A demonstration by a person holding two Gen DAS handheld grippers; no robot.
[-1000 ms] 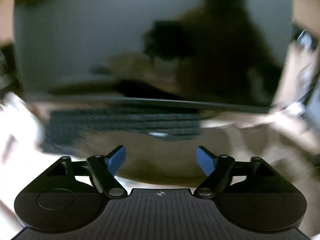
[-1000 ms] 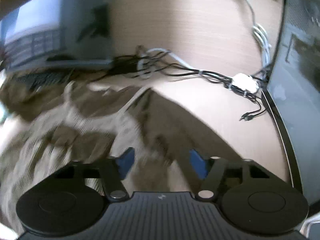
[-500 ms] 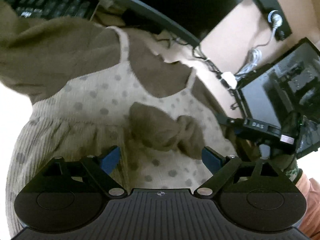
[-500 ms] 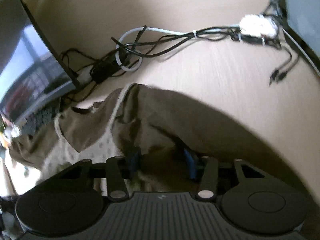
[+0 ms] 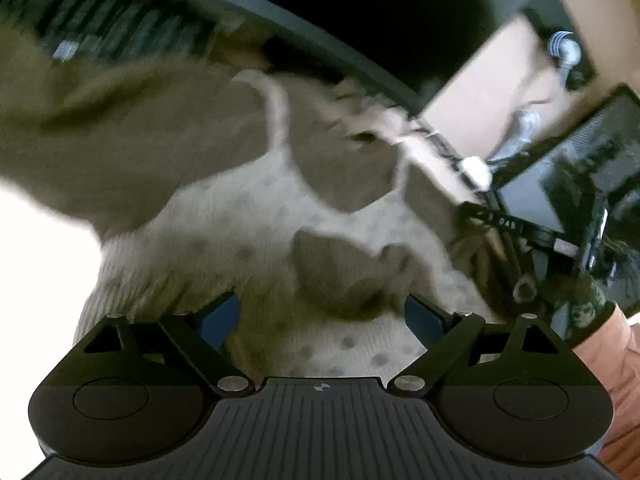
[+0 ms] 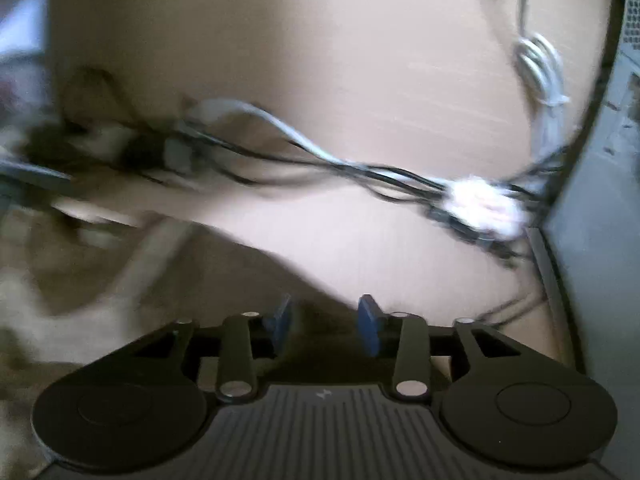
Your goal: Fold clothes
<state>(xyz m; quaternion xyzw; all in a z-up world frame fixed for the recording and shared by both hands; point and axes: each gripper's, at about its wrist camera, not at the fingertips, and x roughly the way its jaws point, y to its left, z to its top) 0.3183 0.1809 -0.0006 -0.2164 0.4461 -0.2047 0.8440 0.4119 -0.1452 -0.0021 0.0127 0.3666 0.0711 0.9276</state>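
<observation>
The left gripper hangs wide open over the dotted cream and brown garment on the desk, gripping nothing, far lower than a second ago when it faced the monitor. The right gripper has slid right along the sleeve edge, its jaws now opening with brown cloth between them, cables beyond.

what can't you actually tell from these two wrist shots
- Left wrist view: the dress is motion-blurred, and its lower part is hidden behind the left tongs.
- Left wrist view: the keyboard is smeared; no keys are readable.
- Right wrist view: the right tongs are opening over brown cloth; blur hides whether the pads touch it.
- Right wrist view: the cables are blurred, and their ends run off the frame.
</observation>
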